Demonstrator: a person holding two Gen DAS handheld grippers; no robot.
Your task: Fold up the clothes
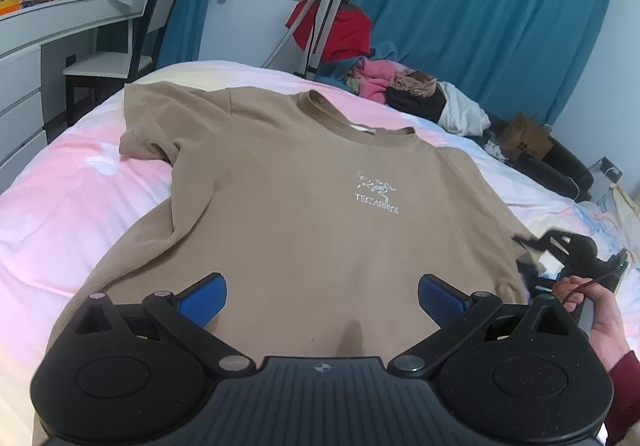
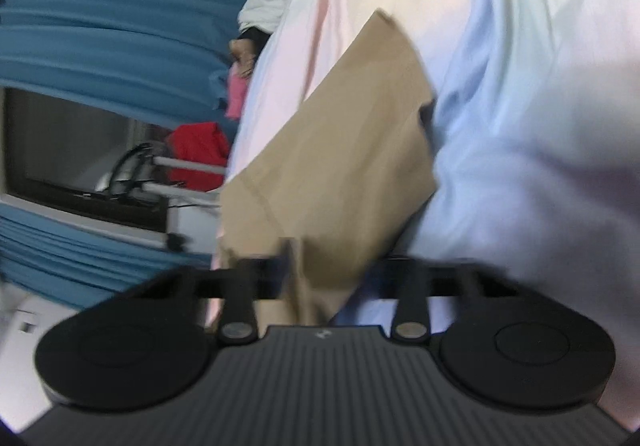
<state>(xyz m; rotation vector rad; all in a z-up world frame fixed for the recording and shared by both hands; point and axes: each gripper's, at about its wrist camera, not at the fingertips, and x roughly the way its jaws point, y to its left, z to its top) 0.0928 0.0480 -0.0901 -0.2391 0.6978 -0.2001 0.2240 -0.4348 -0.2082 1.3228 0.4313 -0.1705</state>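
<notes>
A tan T-shirt (image 1: 304, 206) with a white chest logo lies flat, front up, on the pink and white bed (image 1: 60, 214), collar pointing away. My left gripper (image 1: 322, 296) hovers over the shirt's lower hem, jaws wide open and empty, blue pads (image 1: 204, 298) apart. My right gripper (image 1: 560, 246) is at the shirt's right edge, held by a hand. In the blurred right wrist view the right gripper (image 2: 324, 274) has tan shirt fabric (image 2: 336, 150) between its fingers; how tightly the jaws are closed is unclear.
A pile of mixed clothes (image 1: 404, 86) lies at the bed's far right, with dark items (image 1: 552, 166) beyond. A tripod (image 1: 324, 14), a red garment (image 1: 344, 30), a chair (image 1: 132, 46), a white desk (image 1: 48, 30) and blue curtains (image 1: 480, 14) stand behind the bed.
</notes>
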